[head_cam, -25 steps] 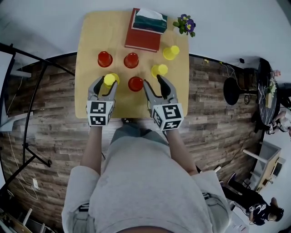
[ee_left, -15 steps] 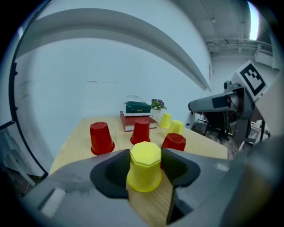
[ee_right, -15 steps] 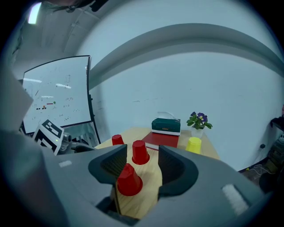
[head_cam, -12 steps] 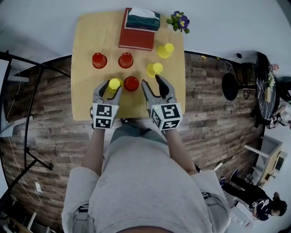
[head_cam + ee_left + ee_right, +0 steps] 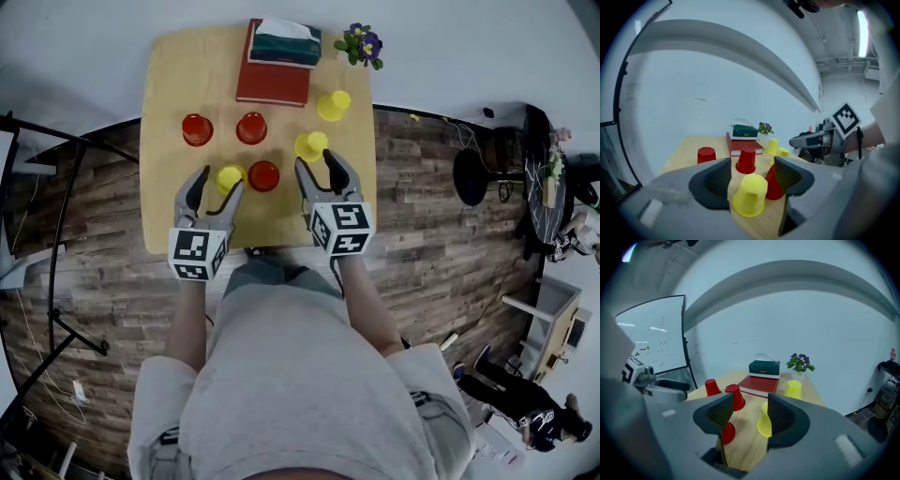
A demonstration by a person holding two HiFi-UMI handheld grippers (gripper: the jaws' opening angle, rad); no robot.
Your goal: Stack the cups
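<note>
Two forearms are stretching forward over the wooden table (image 5: 169, 84), hands hidden behind the marker cubes. The left gripper (image 5: 217, 183) is hovering low, its jaws opening around the nearest yellow cup (image 5: 228, 176), pads clear of it. The right gripper (image 5: 318, 164) is hanging released and empty, just short of another yellow cup (image 5: 310, 145). Both cups are standing upside down, mouths on the tabletop, long axes vertical. A red cup (image 5: 263, 175) just beside the first is partly covered by a jaw in the left gripper view.
</note>
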